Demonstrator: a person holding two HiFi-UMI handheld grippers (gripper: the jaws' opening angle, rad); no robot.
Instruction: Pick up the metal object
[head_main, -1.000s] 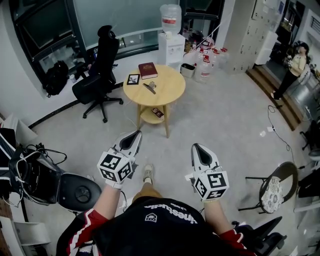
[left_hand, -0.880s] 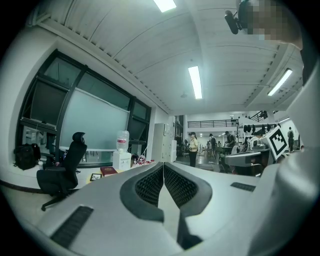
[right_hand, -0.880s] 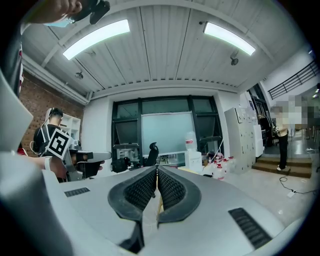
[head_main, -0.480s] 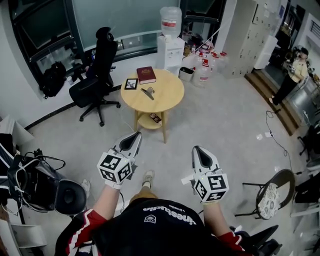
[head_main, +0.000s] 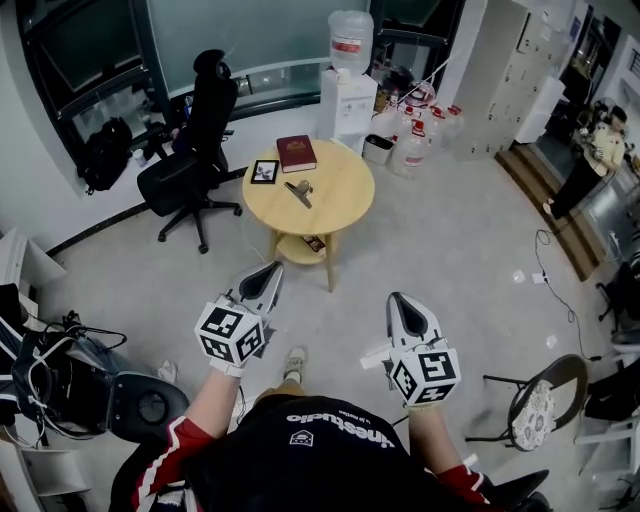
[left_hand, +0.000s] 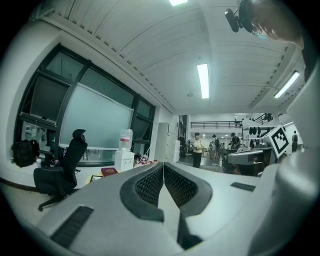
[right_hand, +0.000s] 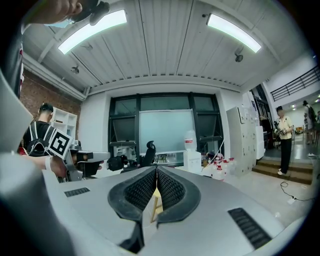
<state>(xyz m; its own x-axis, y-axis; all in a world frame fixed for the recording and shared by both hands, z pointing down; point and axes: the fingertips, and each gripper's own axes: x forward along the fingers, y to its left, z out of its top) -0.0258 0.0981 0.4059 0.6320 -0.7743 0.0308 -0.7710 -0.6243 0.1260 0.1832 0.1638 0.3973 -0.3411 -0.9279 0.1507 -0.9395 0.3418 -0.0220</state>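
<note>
While metal obj (head_main: 298, 191) sits on table (head_main: 345, 197), water jug (head_main: 350, 40) tops dispenser (head_main: 343, 105).

**Colours, current frame**

Round table (head_main: 345, 180): pale wood. Book (head_main: 296, 153): dark red. Metal object (head_main: 298, 192): grey, possibly silvery, too small to confirm. Office chair (head_main: 195, 150): black. Left gripper (head_main: 268, 272), right gripper (head_main: 398, 298): white shells, black textured pads. Marker cubes (head_main: 232, 335): black-and-white squares. Sleeve (head_main: 172, 450): red, white stripes.
</note>
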